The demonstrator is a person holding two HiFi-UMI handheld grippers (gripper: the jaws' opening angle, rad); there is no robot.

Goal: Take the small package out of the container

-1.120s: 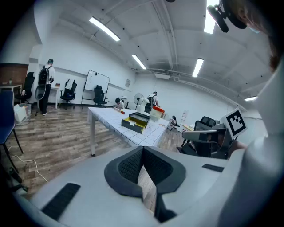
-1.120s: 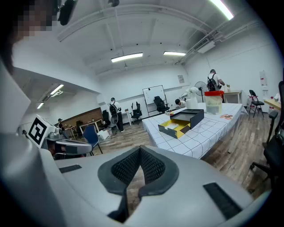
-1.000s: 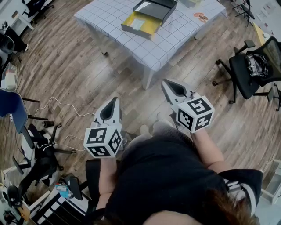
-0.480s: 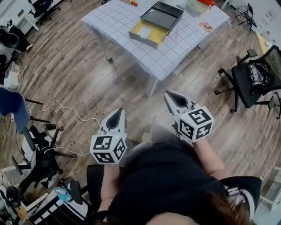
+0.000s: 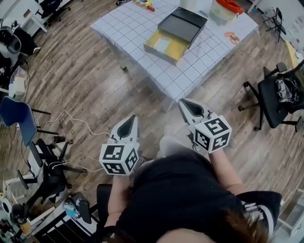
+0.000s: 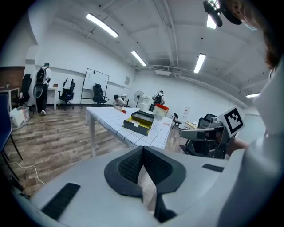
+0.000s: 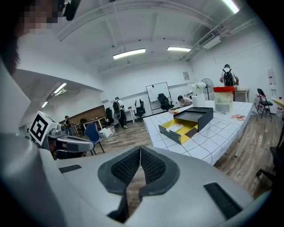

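The container [image 5: 167,46] is an open box with a yellow inside and a black lid [image 5: 183,24] hinged back. It lies on a table [image 5: 137,28] covered with a white grid cloth. A small white package [image 5: 163,44] lies in the yellow half, and also shows in the right gripper view [image 7: 175,128]. My left gripper [image 5: 131,117] and right gripper [image 5: 182,101] hang over the wooden floor, short of the table's near corner. Both point toward the table. Both are shut with nothing between the pads. The box stands far ahead of the left gripper's [image 6: 143,148] jaws [image 6: 139,123] and of the right gripper's [image 7: 140,148] jaws [image 7: 184,126].
A clear tub with a red lid [image 5: 225,9] stands at the table's far end. A black office chair [image 5: 278,95] is to the right. A blue chair [image 5: 16,118], more chairs and floor cables [image 5: 71,118] are on the left. People stand far off in the room.
The table and box have slid lower and nearer in the head view as the person walks toward them. Both grippers stay shut and in the same pose.
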